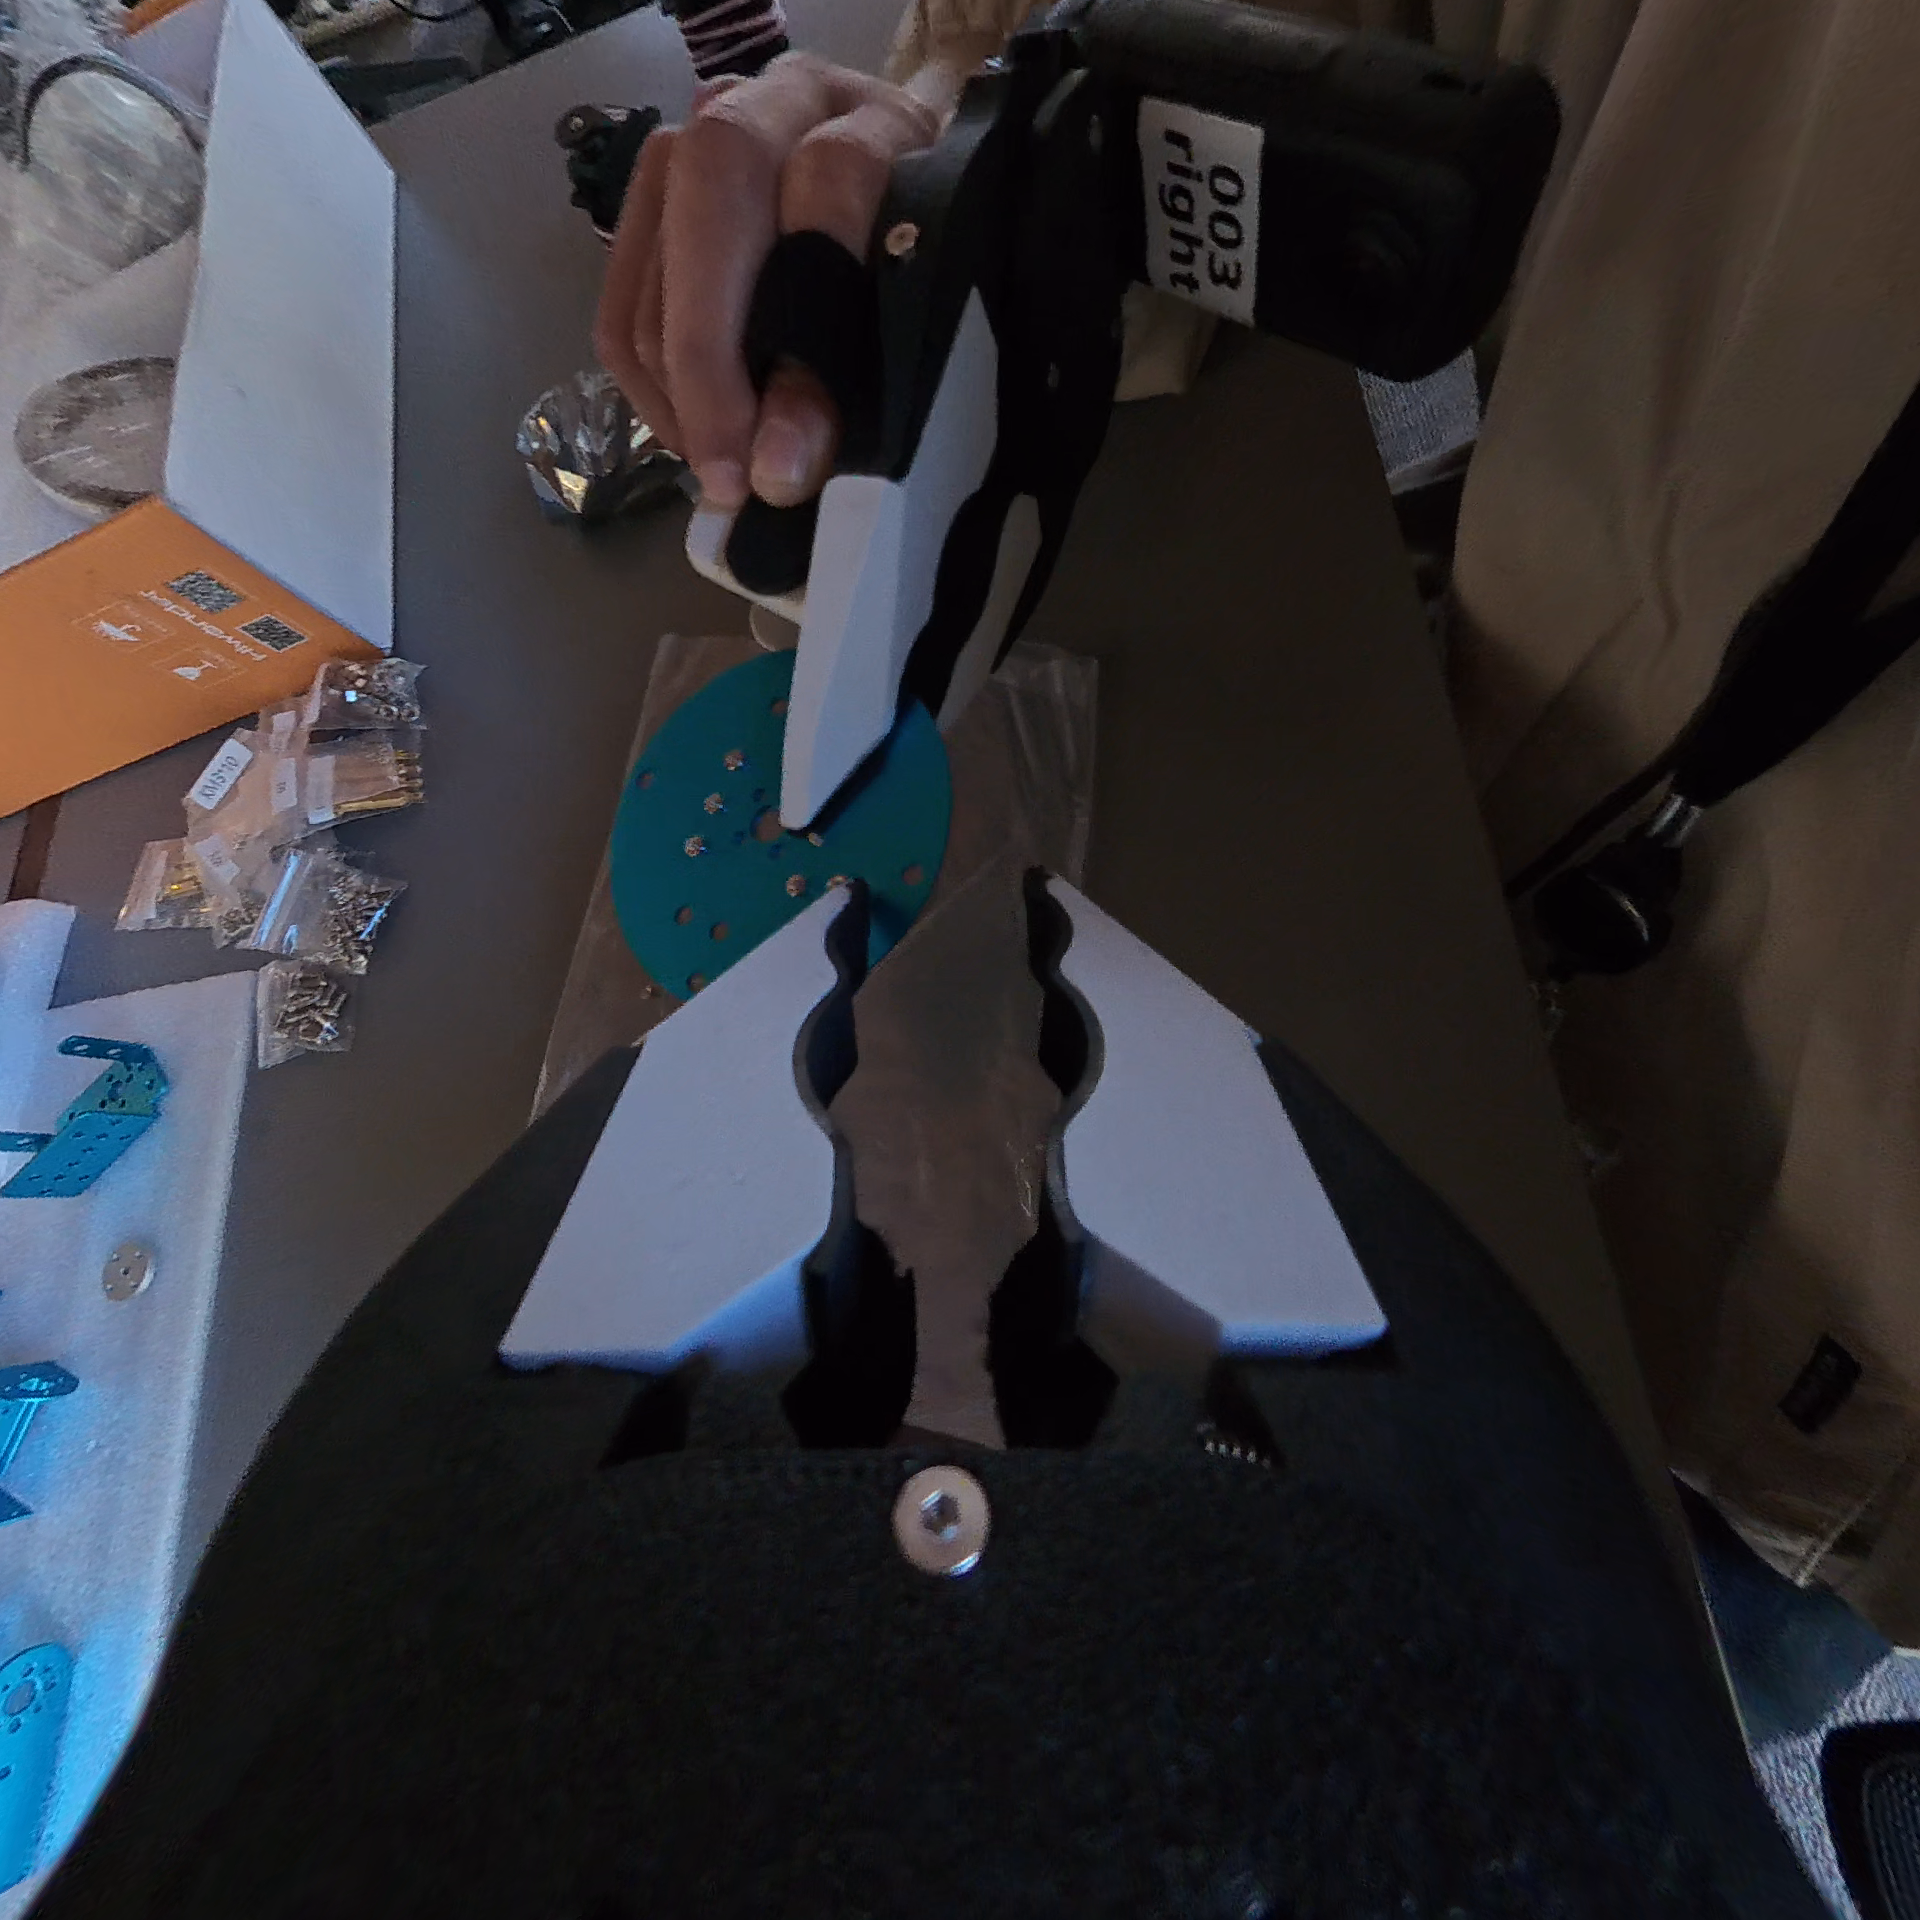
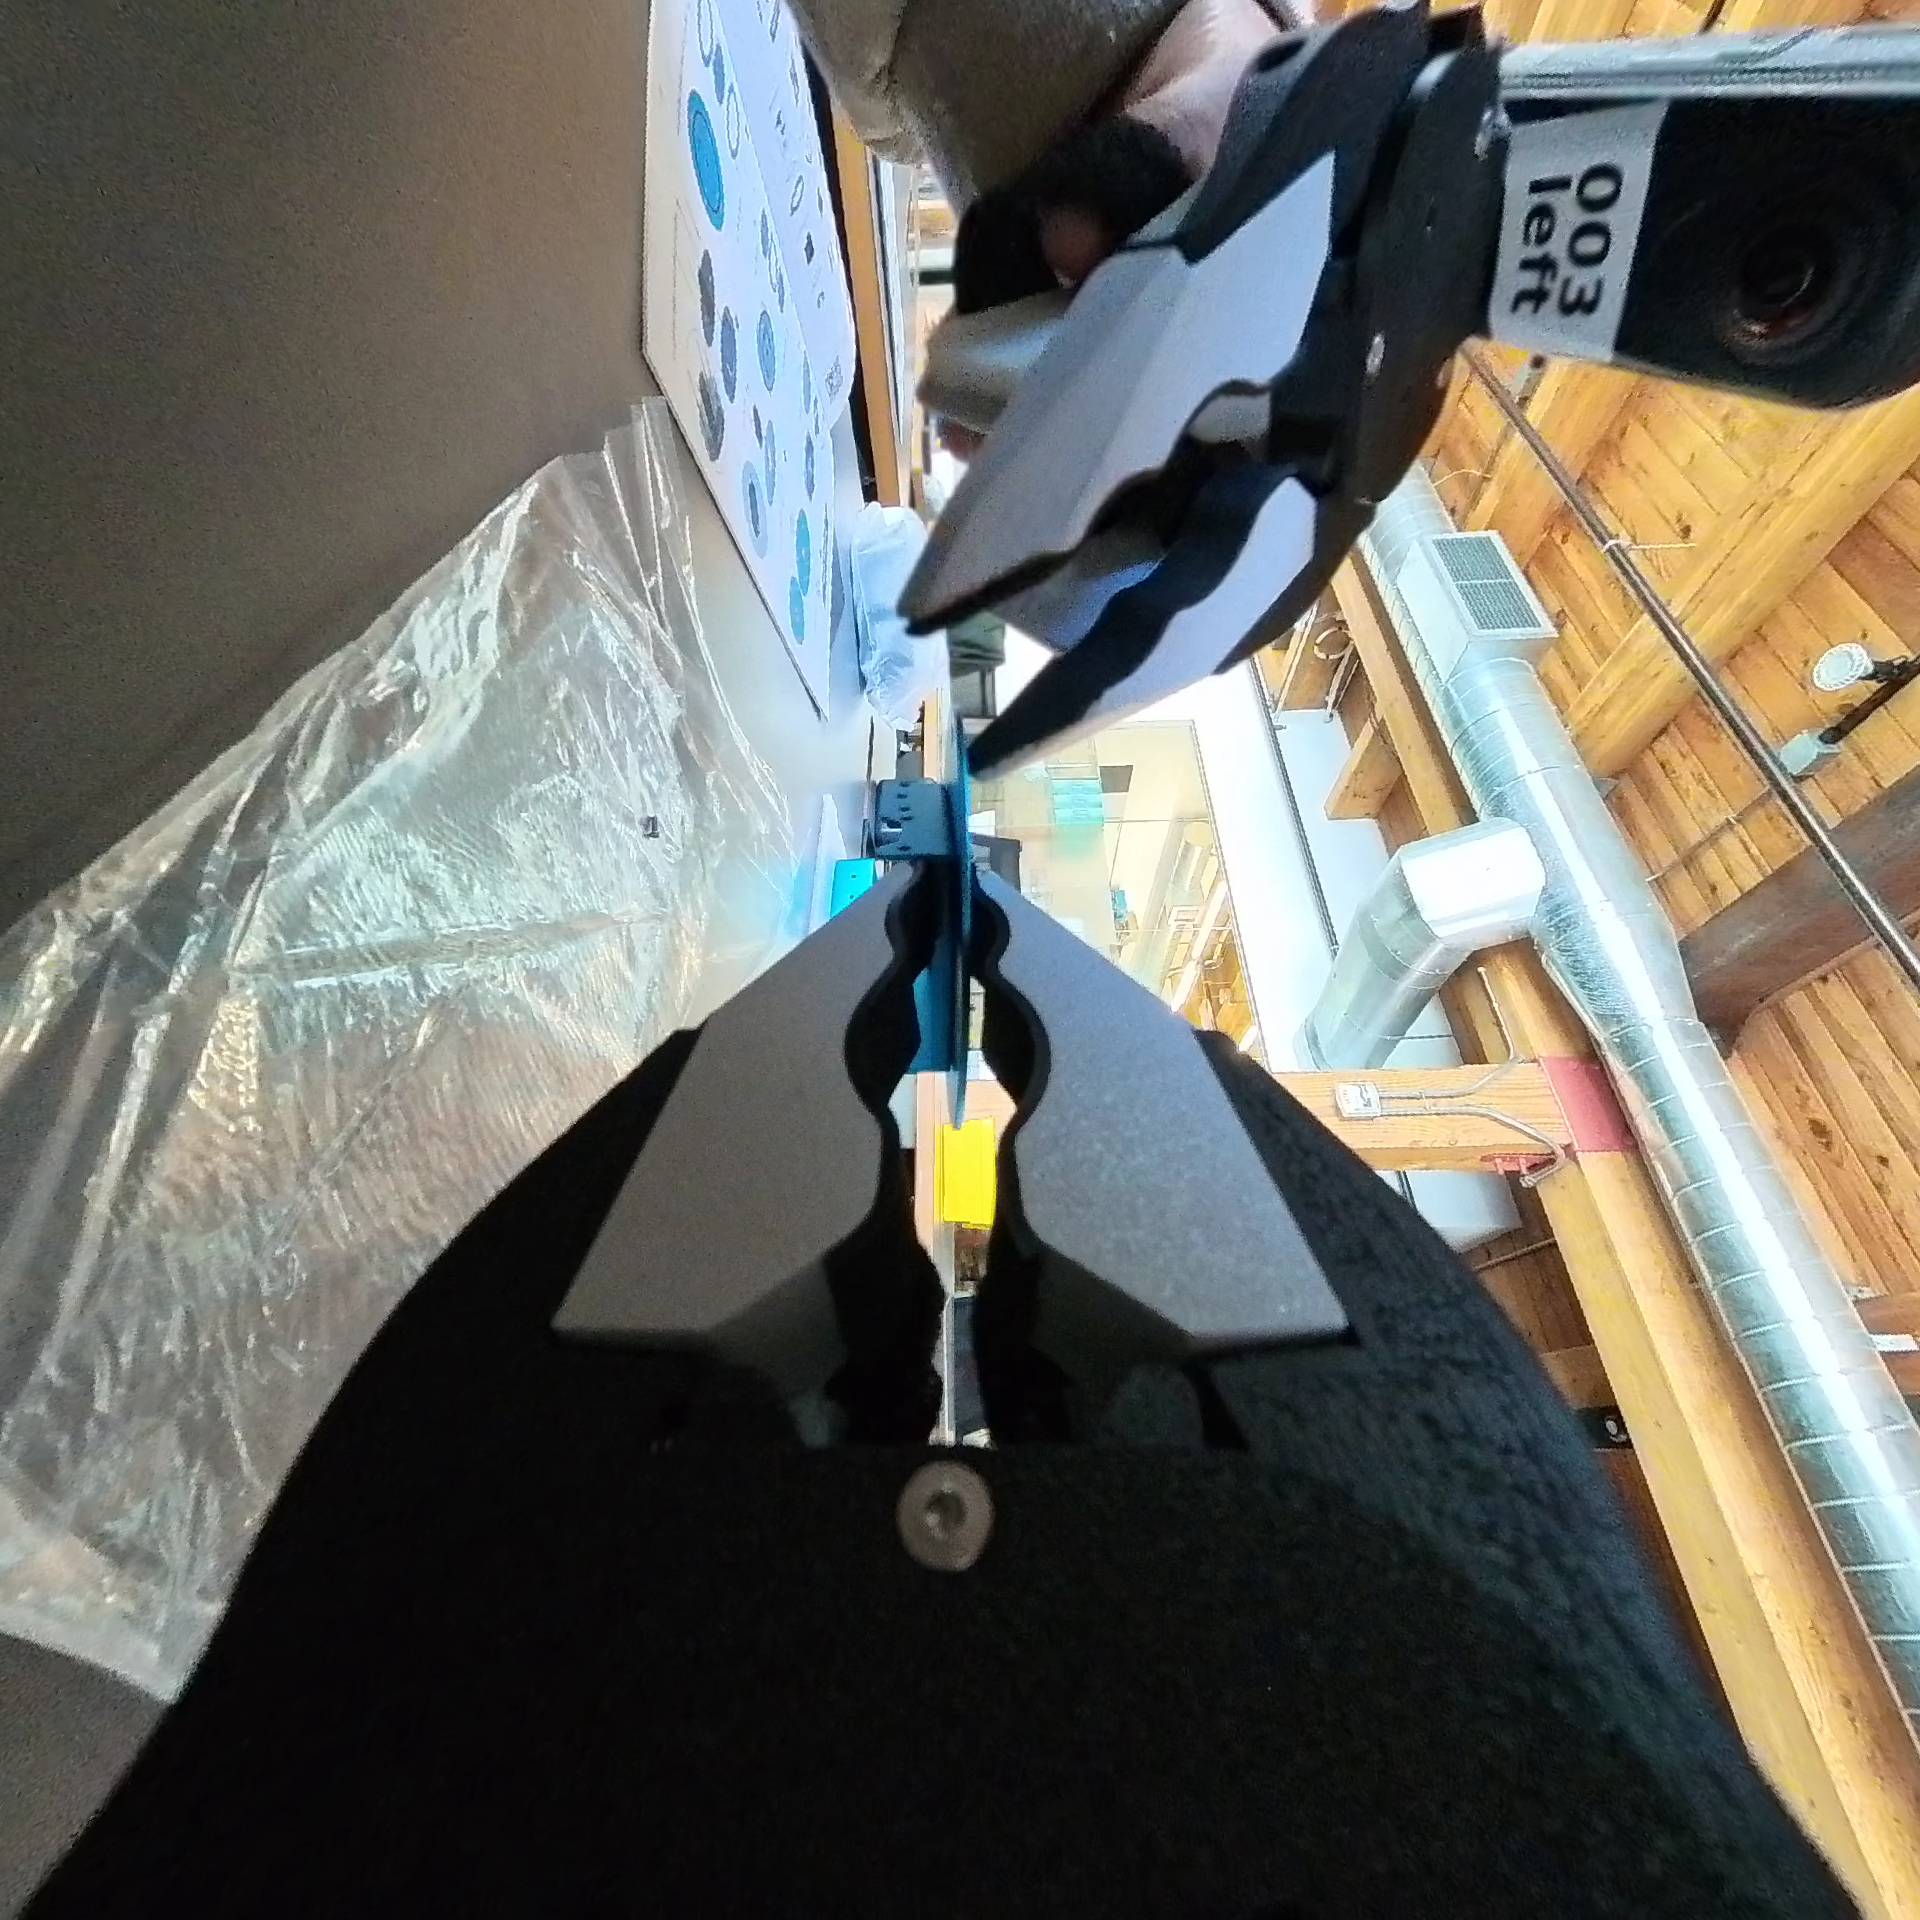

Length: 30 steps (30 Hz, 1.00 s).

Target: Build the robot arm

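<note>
Grey tabletop (image 1: 499, 499) under crinkled clear plastic (image 2: 312, 831): my right claw (image 2: 951, 883) clamps the round teal perforated metal plate (image 1: 717, 831) on edge; my left claw (image 1: 940, 883) stands open, one tip touching the plate's rim.

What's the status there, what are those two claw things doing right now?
Right gripper clamped on teal disc, held edge-up. Left gripper open, one fingertip at disc's rim. Clear plastic bag underneath; screw packets off to the side.
</note>
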Available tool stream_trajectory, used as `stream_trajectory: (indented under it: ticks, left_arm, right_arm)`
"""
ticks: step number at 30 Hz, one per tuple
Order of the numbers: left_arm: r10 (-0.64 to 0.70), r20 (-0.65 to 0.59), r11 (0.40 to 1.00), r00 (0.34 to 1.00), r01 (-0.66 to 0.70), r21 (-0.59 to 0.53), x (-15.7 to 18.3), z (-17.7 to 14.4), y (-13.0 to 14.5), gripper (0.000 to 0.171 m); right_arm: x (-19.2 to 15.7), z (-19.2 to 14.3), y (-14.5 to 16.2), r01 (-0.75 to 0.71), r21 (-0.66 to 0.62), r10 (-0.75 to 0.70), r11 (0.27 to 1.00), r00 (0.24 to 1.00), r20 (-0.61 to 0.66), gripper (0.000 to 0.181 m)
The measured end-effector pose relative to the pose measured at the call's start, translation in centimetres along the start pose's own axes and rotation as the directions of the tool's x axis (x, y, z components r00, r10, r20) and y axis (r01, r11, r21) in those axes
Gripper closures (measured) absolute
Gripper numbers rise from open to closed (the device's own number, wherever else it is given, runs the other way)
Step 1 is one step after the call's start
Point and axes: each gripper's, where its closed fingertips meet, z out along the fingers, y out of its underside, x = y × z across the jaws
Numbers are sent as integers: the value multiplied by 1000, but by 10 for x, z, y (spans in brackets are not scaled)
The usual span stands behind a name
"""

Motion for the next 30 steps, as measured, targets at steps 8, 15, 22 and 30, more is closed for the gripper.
stream_trajectory:
  ticks: [8,15,22,30]
  left_arm:
    - [14,24,1000,1000,-14,-13,-9,-5,-1,142]
    - [10,17,999,1000,-9,-34,-11,5,5,136]
    - [23,49,999,999,-21,-38,-13,8,5,138]
    - [40,127,999,991,-36,-33,-15,10,4,146]
  right_arm:
    - [-1,0,-1,4,4,-5,1000,1000,5,180]
    - [-2,0,-1,8,5,-8,1000,1000,12,180]
    - [-2,0,1,1,0,-1,1000,1000,14,179]
    - [-3,1,3,1,-10,-1,1000,1000,20,179]
